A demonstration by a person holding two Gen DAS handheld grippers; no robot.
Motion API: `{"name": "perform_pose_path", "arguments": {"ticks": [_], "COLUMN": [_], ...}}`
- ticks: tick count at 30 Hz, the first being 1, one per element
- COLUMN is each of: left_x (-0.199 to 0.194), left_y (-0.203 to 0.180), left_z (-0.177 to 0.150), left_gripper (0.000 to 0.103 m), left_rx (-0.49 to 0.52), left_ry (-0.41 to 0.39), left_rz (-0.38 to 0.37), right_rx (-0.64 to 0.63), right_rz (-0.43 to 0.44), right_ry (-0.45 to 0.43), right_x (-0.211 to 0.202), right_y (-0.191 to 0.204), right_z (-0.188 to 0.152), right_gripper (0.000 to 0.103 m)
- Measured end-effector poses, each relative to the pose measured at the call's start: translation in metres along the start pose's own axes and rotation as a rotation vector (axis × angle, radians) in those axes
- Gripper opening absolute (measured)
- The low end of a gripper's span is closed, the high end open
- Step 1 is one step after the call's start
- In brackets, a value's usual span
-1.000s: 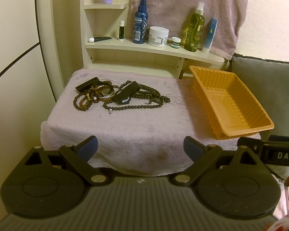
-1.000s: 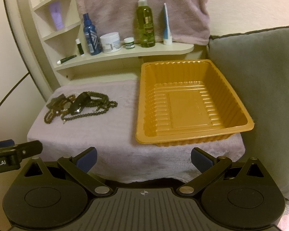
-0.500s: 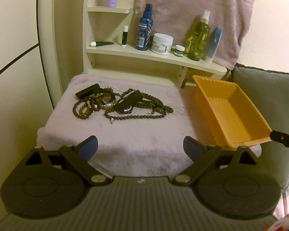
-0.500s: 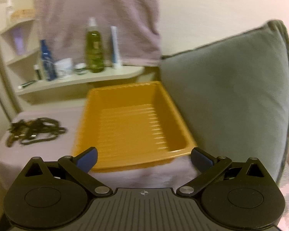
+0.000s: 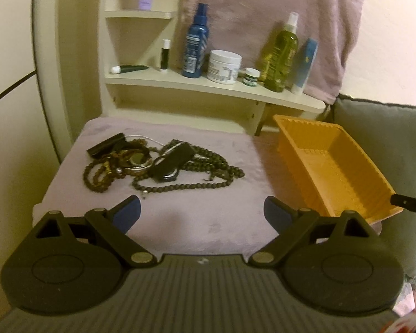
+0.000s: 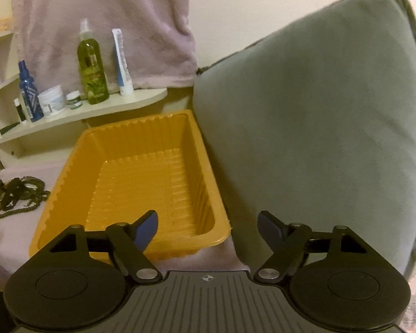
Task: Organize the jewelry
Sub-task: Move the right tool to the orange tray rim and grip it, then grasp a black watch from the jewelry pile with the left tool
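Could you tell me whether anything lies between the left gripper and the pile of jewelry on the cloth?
Nothing visible does: only bare lilac cloth lies between the open left gripper and the jewelry pile.

Tangled dark bead jewelry (image 5: 163, 163) heaped on cloth, empty orange tray (image 5: 335, 166) beside

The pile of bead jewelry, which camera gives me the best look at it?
The left wrist view. There the jewelry pile lies whole near the middle of the frame on the cloth, with bead strands and dark straps clear. The right wrist view catches only part of it, blurred, at the left edge.
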State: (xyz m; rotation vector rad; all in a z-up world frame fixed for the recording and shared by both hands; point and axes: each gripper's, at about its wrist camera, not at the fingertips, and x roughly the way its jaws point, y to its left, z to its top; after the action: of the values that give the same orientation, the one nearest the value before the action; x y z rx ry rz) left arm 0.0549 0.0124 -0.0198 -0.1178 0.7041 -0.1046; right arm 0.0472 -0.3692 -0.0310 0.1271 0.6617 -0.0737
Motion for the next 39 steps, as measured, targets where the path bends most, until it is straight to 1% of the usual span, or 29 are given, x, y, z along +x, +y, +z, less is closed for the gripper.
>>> {"name": "perform_pose_path", "arguments": {"ticks": [3, 4, 9, 12, 18, 25, 26, 27, 31, 33, 36, 39], "left_x": [0.008, 0.011, 0.019, 0.026, 0.037, 0.042, 0.042, 0.041, 0.04, 0.039, 0.037, 0.039], "left_y": [-0.004, -0.005, -0.004, -0.004, -0.004, -0.004, -0.003, -0.002, 0.002, 0.005, 0.01, 0.019], "left_z": [0.0, 0.0, 0.002, 0.005, 0.008, 0.007, 0.007, 0.006, 0.006, 0.005, 0.005, 0.004], "left_gripper": [0.094, 0.094, 0.094, 0.094, 0.094, 0.094, 0.094, 0.094, 0.094, 0.094, 0.094, 0.092], "left_rx": [0.016, 0.015, 0.007, 0.01, -0.008, -0.023, -0.025, -0.027, -0.032, -0.031, 0.01, 0.046], "left_ry": [0.007, 0.012, 0.023, 0.061, 0.085, 0.097, 0.096, 0.094, 0.086, 0.078, 0.053, 0.03], "left_rz": [0.008, 0.014, 0.022, 0.025, 0.018, 0.004, 0.003, 0.002, 0.005, 0.008, 0.032, 0.062], "right_rx": [0.014, 0.019, 0.037, 0.054, 0.087, 0.104, 0.1, 0.1, 0.089, 0.078, 0.057, 0.024], "right_rz": [0.026, 0.036, 0.083, 0.107, 0.117, 0.139, 0.136, 0.136, 0.125, 0.115, 0.094, 0.069], "right_ry": [0.017, 0.023, 0.042, 0.047, 0.051, 0.085, 0.086, 0.084, 0.077, 0.069, 0.049, 0.028], "right_x": [0.015, 0.02, 0.041, 0.048, 0.057, 0.066, 0.067, 0.066, 0.061, 0.057, 0.047, 0.037], "right_y": [-0.007, -0.009, -0.015, -0.019, -0.022, -0.025, -0.024, -0.024, -0.018, -0.015, -0.005, 0.007], "right_z": [0.001, 0.0, 0.001, 0.0, -0.002, 0.001, 0.001, 0.0, 0.002, 0.004, 0.008, 0.009], "right_gripper": [0.065, 0.064, 0.047, 0.039, 0.03, 0.029, 0.024, 0.014, 0.012, 0.006, 0.005, 0.004]}}
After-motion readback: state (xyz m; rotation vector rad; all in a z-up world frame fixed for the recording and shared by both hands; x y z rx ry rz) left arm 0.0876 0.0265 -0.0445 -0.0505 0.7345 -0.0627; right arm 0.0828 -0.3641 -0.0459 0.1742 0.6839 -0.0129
